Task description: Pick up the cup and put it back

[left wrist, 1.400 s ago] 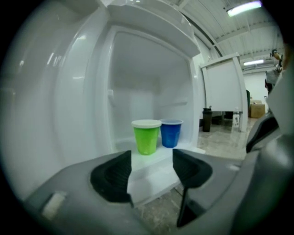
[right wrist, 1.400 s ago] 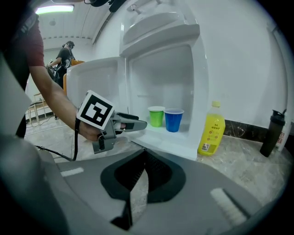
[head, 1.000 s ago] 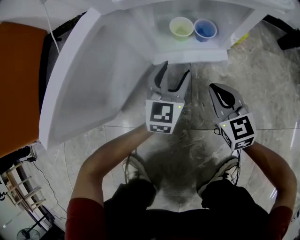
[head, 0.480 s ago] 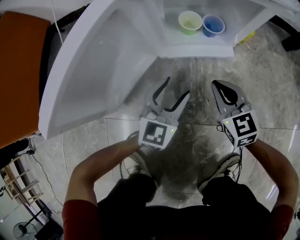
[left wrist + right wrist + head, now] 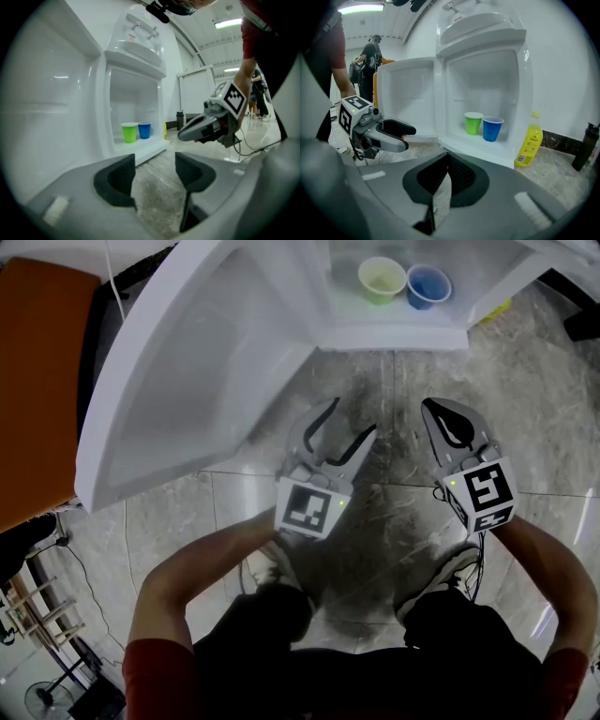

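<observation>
A green cup (image 5: 382, 279) and a blue cup (image 5: 428, 285) stand side by side on the bottom shelf of a small white fridge (image 5: 394, 334) whose door (image 5: 197, 381) hangs open to the left. Both cups also show in the left gripper view, green (image 5: 129, 131) and blue (image 5: 144, 130), and in the right gripper view, green (image 5: 473, 123) and blue (image 5: 492, 128). My left gripper (image 5: 345, 421) is open and empty, well short of the shelf. My right gripper (image 5: 450, 419) is shut on nothing, over the floor to the right.
A yellow bottle (image 5: 528, 139) stands on the floor right of the fridge, with a dark bottle (image 5: 585, 146) farther right. An orange panel (image 5: 37, 381) lies at the left. A person (image 5: 368, 61) stands in the background. The floor is grey marble tile (image 5: 394, 521).
The left gripper has drawn back from the fridge toward my body, staying open. The right gripper has hardly moved. The view has shifted slightly.
</observation>
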Tool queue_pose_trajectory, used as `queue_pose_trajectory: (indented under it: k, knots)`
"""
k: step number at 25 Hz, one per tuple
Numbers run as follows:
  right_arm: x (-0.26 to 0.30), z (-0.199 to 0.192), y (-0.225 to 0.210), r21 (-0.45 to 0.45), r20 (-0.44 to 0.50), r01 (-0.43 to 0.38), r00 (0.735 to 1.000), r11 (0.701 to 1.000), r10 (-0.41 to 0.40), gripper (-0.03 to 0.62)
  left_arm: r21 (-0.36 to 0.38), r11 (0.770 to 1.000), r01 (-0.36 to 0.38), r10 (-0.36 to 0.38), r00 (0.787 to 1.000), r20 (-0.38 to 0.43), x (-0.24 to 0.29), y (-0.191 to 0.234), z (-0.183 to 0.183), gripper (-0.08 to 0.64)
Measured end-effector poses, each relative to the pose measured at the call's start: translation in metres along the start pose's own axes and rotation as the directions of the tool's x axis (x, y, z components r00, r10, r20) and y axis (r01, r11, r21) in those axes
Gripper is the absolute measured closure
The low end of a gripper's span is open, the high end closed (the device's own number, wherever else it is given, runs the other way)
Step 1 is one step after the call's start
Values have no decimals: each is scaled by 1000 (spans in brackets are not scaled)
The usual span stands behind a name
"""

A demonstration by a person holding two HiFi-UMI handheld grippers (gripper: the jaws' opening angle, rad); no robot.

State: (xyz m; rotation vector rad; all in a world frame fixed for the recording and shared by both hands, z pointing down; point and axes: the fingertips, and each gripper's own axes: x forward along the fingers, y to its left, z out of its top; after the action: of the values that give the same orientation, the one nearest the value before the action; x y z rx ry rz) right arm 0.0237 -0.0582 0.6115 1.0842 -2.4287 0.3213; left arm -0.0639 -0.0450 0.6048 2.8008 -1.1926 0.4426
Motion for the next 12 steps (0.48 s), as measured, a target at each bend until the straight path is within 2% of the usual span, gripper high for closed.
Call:
queue_pose_trajectory:
  k: [5, 12]
  knots:
    - [-1, -2, 2, -1, -7, -10, 1000, 1000, 10, 592, 1, 1000, -8, 8, 1000, 5, 5, 0, 1, 307]
    - [-3, -7, 1, 10, -21, -25, 999, 1000, 25, 592, -10, 1000, -20, 20, 1000, 22, 7, 0, 5, 420]
